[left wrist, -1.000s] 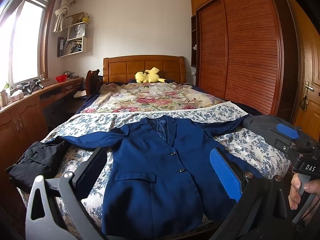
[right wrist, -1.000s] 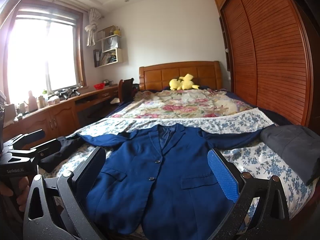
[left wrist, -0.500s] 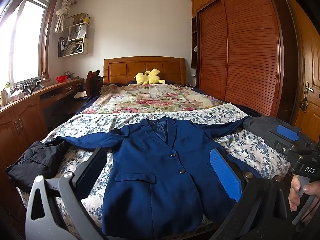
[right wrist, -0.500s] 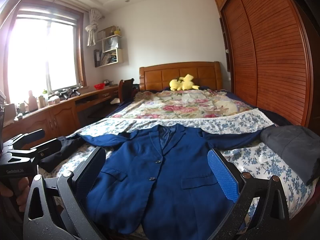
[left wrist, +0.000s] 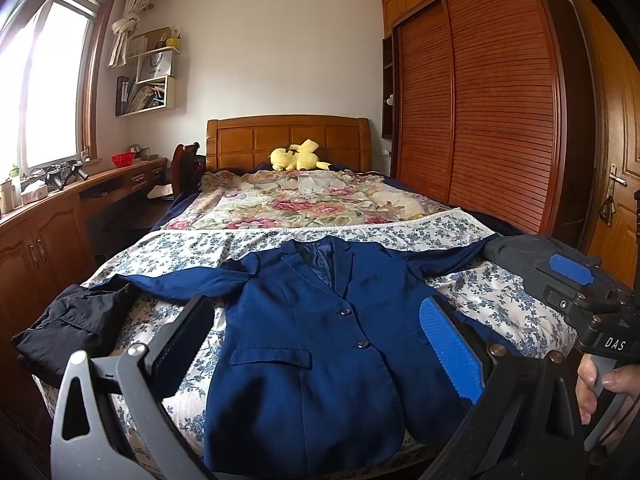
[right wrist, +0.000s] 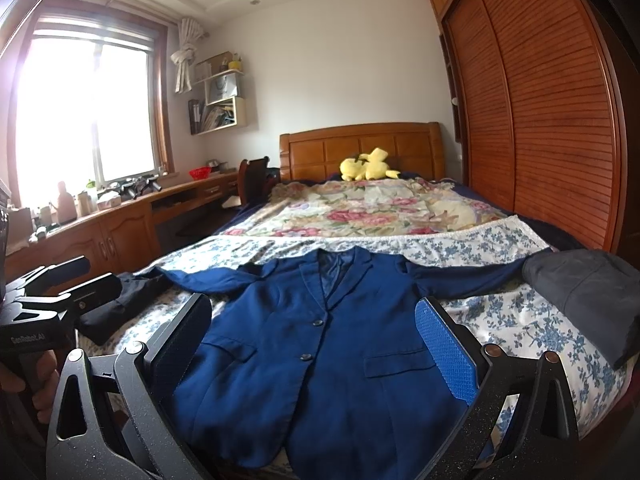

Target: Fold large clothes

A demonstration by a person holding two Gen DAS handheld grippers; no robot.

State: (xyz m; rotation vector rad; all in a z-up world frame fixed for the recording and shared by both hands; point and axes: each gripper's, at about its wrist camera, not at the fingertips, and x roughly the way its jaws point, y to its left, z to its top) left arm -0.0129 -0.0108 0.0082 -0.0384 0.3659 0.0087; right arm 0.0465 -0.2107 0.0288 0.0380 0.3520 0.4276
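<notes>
Bedroom light falls from the window onto a wide bed [left wrist: 500, 304] covered with a blue-flowered sheet, and on its near end the blue jacket [left wrist: 320, 340] is laid flat, front up and buttoned, with the hem at the foot edge. Its sleeves are stretched toward the left and right edges of the bed. No fold has been made yet, so the step in hand is judged to be the approach before the first fold.

The left gripper [left wrist: 320, 344] is held above the hem with its fingers spread wide and nothing between them; the right gripper [right wrist: 316, 344] is held the same way — spread and empty. For the next move a sleeve or a side of the jacket probably has to be pinched and carried across the chest.

A black garment [left wrist: 68, 320] lies at the left edge of the bed, a grey garment [right wrist: 588, 284] at the right edge; a yellow plush toy [left wrist: 296, 156] is seen by the headboard.

Compared with one second ago, almost nothing is changed — only the left view is lowered a little.
</notes>
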